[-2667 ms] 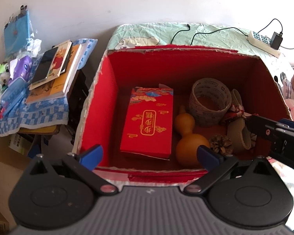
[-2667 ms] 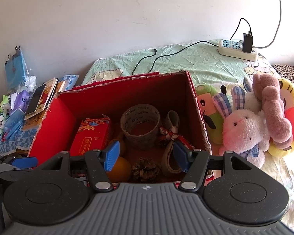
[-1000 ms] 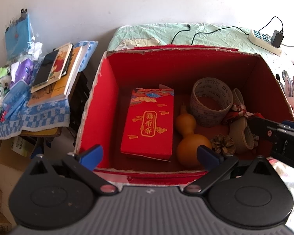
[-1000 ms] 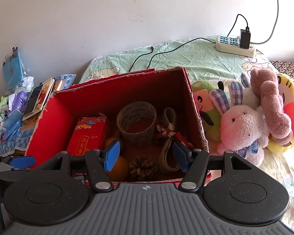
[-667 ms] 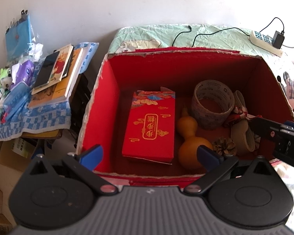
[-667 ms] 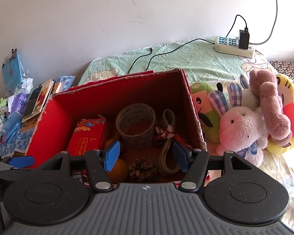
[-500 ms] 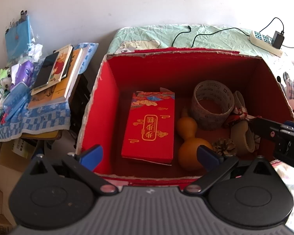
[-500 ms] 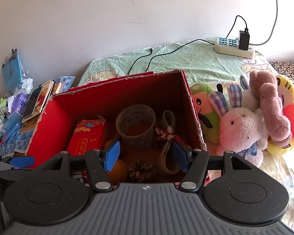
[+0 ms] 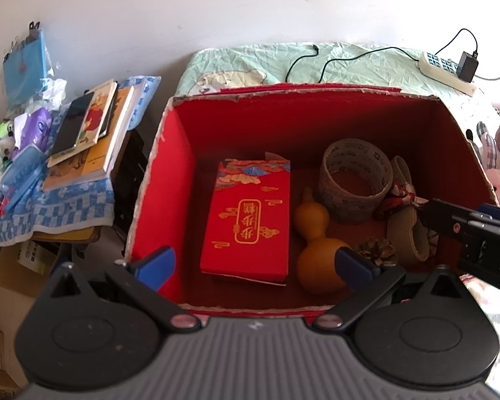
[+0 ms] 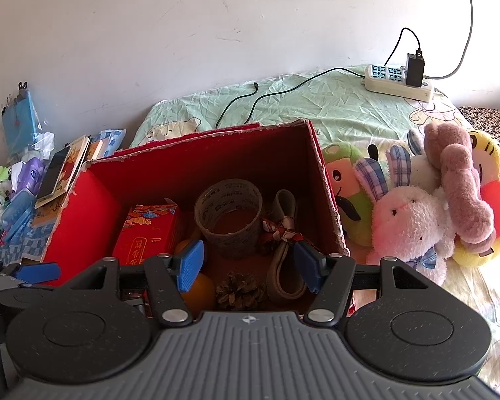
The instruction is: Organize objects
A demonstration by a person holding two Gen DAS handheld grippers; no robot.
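The red box (image 9: 170,180) stands open on the bed (image 10: 316,100), its inside all red, and the things lie on its floor. On the left part lies a flat red packet (image 9: 250,216) with gold signs. Just beside it, to the right, lies an orange gourd (image 9: 313,243) with its narrow end toward the far wall. Behind the gourd stands a wide tape roll (image 9: 355,180) with its hole upward. To the right of it a thinner beige roll (image 9: 406,233) stands on its edge, and a red patterned ribbon (image 9: 400,196) is tied around it. A pine cone (image 9: 376,248) lies in front, between the gourd and the beige roll. The left tongs (image 9: 253,263) hang above the near wall of the box, wide apart and holding nothing. The right tongs (image 10: 246,263) are over the near right part of the box, above the pine cone, less wide but also apart and empty. On the bed to the right of the box lies a heap of plush toys (image 10: 416,213), and the pink rabbit (image 10: 406,223) is in front. At the far end of the bed lies a white power strip (image 10: 396,80) with a black charger plugged in. To the left of the box is a low surface (image 9: 56,200) with a blue checked cloth, and on it are books (image 9: 90,133) in a pile with a dark phone (image 9: 73,123) on top.
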